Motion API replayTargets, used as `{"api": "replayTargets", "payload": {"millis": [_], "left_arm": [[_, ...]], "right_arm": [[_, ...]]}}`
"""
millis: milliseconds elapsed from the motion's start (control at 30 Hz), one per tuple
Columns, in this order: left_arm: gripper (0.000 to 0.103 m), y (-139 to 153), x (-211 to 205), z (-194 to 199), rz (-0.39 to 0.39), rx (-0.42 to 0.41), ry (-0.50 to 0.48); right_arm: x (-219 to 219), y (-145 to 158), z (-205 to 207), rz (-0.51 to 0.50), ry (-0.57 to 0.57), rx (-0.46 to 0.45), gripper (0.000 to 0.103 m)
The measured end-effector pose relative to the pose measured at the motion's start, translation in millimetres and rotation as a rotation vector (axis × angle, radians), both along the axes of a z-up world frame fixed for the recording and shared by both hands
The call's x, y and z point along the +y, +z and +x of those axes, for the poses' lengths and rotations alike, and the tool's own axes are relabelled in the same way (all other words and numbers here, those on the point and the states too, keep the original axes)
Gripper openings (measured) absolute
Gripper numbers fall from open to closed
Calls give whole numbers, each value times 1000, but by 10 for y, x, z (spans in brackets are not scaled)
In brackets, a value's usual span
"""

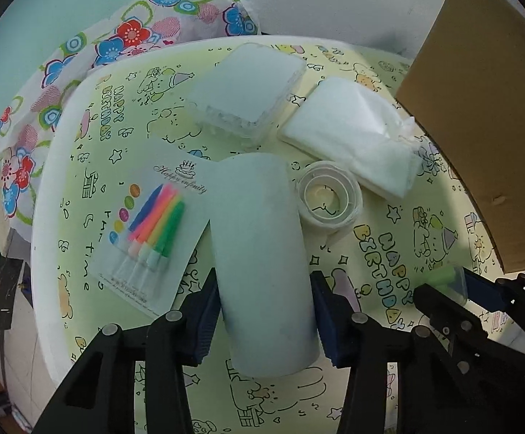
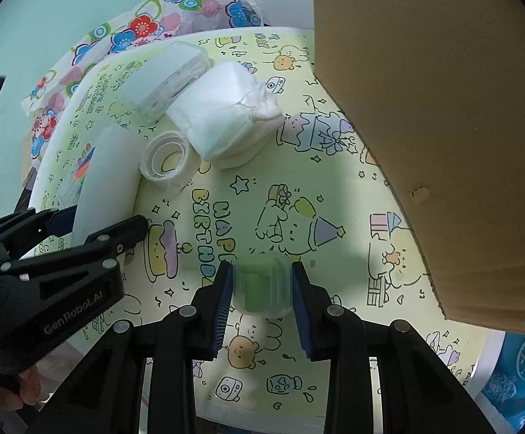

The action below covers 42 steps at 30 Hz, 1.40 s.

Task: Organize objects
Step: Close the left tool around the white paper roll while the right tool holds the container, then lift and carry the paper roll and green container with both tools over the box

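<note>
I'm pinching the white cylinder (image 1: 262, 264) in my left gripper (image 1: 262, 325) near its base; looks light, smooth, probably slippery. My right gripper (image 2: 262, 293) is squeezing the small clear container (image 2: 262, 285) over the table (image 2: 353, 181). Tape roll (image 1: 329, 195), candle card (image 1: 146, 224) crowding; cardboard box (image 2: 443, 108) looming right.

Box (image 1: 479, 108): cut off by the top and right edges in both views, its opening out of sight; candle card (image 1: 154, 231): bottom small print too fine to read, lower right edge hidden behind the roll (image 1: 262, 271); jar (image 2: 262, 285): blurred, green contents unidentifiable; floral cloth (image 1: 81, 72): partly under the table (image 1: 389, 224); blue item (image 2: 523, 369): cropped at the right wrist view's corner.
</note>
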State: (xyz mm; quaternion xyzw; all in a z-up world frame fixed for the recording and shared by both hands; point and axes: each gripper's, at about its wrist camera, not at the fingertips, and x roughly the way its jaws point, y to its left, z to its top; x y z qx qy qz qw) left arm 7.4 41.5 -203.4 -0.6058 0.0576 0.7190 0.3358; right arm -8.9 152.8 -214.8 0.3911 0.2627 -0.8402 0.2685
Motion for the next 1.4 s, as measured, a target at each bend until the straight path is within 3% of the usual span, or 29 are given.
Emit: {"api": "replayTargets", "payload": {"millis": [500, 667, 967, 1400], "left_arm": [[47, 213, -175, 180, 52, 12, 9], [47, 257, -203, 210, 68, 6, 10], [45, 358, -337, 305, 123, -49, 68], [45, 822, -427, 482, 144, 29, 91]], "right_arm": [[87, 98, 94, -1, -18, -34, 36], [102, 221, 230, -11, 19, -6, 36], [241, 486, 280, -99, 22, -26, 35], [305, 792, 615, -99, 147, 55, 36]]}}
